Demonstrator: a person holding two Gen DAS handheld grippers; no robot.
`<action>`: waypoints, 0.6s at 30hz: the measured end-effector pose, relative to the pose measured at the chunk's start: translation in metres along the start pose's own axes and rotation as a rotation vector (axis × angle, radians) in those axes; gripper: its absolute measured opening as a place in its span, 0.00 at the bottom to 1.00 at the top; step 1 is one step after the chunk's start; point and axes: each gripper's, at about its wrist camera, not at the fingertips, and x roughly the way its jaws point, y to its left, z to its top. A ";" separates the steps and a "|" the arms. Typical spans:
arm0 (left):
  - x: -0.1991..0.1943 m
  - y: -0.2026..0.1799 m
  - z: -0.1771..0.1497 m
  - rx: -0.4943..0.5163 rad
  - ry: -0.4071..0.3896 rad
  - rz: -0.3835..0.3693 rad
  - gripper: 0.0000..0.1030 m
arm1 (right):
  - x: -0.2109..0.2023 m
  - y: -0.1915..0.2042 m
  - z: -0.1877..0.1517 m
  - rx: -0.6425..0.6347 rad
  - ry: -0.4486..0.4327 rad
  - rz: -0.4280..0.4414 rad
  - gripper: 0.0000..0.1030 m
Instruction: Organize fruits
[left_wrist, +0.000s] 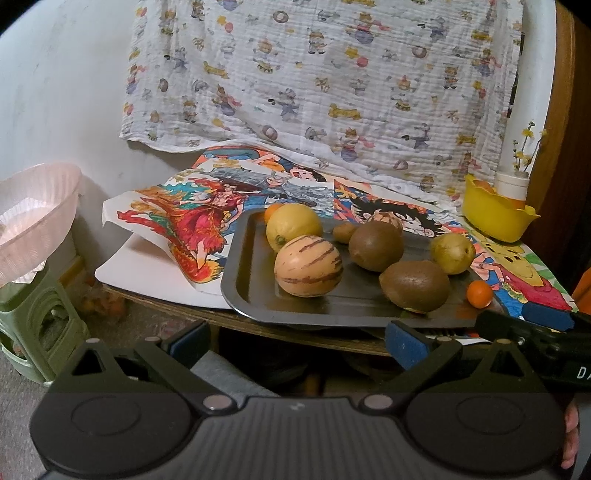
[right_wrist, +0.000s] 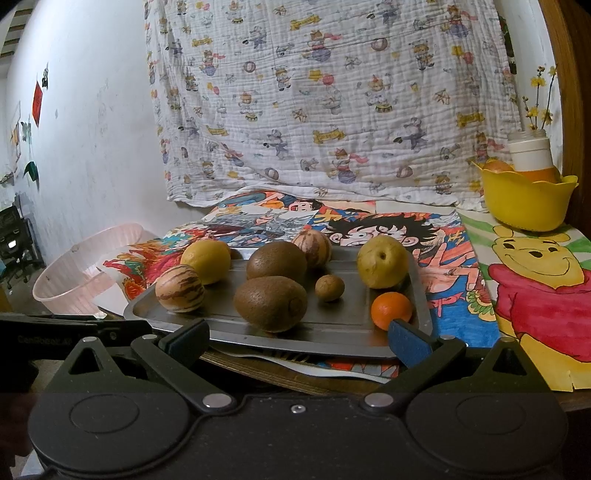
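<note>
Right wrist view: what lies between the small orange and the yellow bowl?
No fruit: only the tray rim, then the colourful drawings on the table between the small orange and the yellow bowl. The right wrist view shows it.

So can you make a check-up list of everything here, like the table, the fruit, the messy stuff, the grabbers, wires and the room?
Surface: table covered with cartoon drawings.
Job's things: metal tray holding two kiwis, two striped melons, lemon, pear, small orange, small brown fruit; yellow bowl; pink basket.
Clutter: white bottle.
Grippers: left gripper open; right gripper open; both empty.
Cables: nothing seen.
Surroundings: printed cloth, white wall, green stool.
</note>
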 end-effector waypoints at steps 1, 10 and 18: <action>0.000 0.000 0.000 -0.001 0.001 0.000 0.99 | 0.000 0.000 0.000 -0.001 0.001 0.000 1.00; 0.001 0.001 -0.001 -0.006 0.004 0.003 0.99 | 0.000 0.001 0.000 0.001 0.001 0.000 1.00; 0.001 0.001 -0.003 -0.007 0.004 0.001 0.99 | 0.000 0.002 0.000 0.003 0.002 0.000 1.00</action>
